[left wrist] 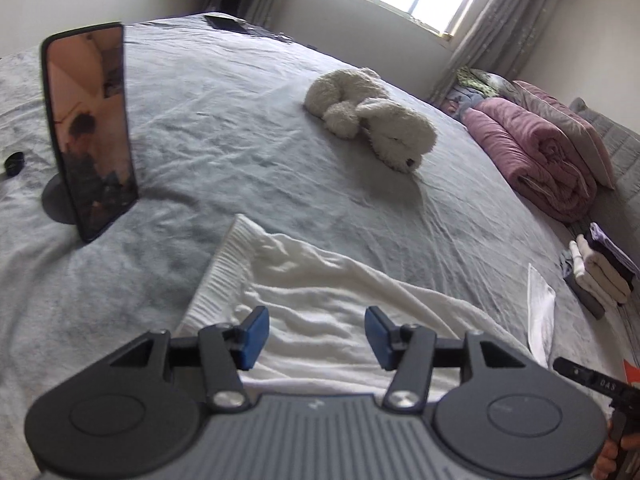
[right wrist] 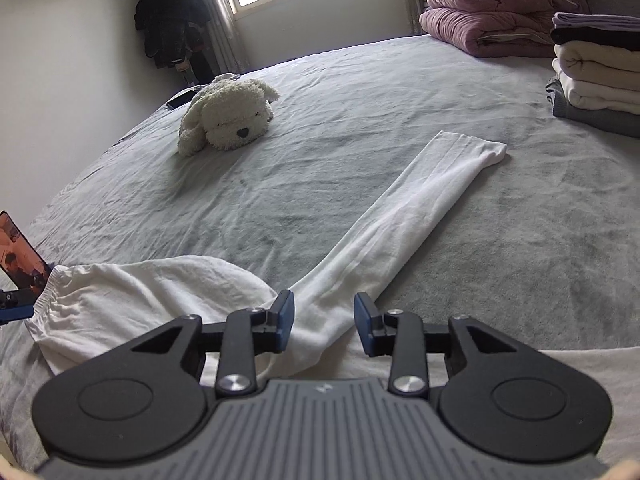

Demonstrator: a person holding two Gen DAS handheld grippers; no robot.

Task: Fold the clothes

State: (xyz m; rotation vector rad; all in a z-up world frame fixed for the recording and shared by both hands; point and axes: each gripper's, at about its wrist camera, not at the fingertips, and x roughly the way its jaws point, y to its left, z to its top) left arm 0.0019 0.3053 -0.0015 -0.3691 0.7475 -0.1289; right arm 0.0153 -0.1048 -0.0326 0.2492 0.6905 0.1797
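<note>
Lettering on the dark bar at the lower right of the left wrist view was too blurred to read with any certainty. No other writing could be made out.

Both claws stood spread, with nothing pinched. The left gripper hung over the body of the white garment, its blue pads apart and clear of the cloth. The right gripper sat with one long leg or sleeve of the garment running out between its pads, though whether they touched the fabric could not be told.

That garment lay on the grey bedsheet, its ribbed hem near the propped phone. Farther off lay a plush dog, a pink quilt and a stack of folded clothes, cut off by the frame's edge.
</note>
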